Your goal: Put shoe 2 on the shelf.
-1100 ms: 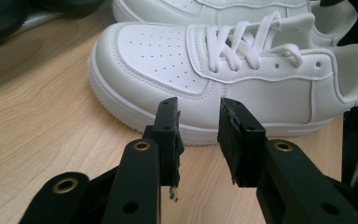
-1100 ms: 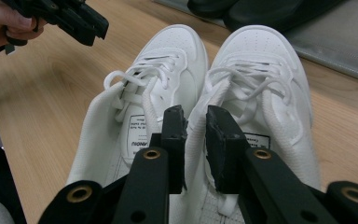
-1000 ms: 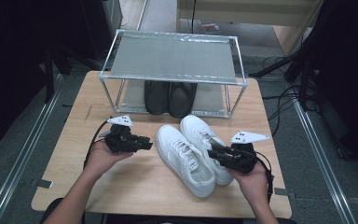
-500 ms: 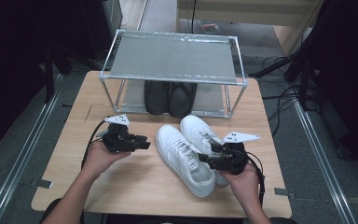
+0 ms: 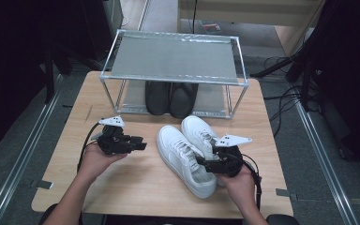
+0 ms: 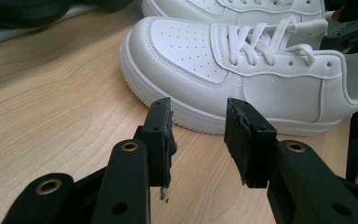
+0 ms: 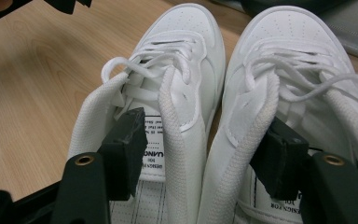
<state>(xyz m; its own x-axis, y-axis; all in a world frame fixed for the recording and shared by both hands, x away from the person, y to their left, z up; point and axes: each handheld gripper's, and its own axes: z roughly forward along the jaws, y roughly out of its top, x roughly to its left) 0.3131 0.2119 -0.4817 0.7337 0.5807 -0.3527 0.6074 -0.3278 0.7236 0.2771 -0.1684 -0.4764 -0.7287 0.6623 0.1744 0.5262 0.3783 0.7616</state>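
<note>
A: How far along is it? The pair of white sneakers (image 5: 187,152) sits on the worktop (image 5: 65,126) just in front of the metal shoe rack (image 5: 173,58), with the black shoes (image 5: 171,97) already on the rack's lower shelf.

B: I'd judge the white pair is not yet lifted, so gripping and moving it is what remains. The right gripper (image 7: 200,154) has one of its fingers (image 7: 126,140) inside each sneaker, straddling the two inner collars; they have just been opening and then closing a little, and don't seem to pinch yet.

A: And the other?

B: The left gripper (image 6: 198,135), left of the sneakers, is partly spread with nothing between; it has just been opening. A second ago the right gripper sat behind the heels; it is now dipped into the openings.
</note>
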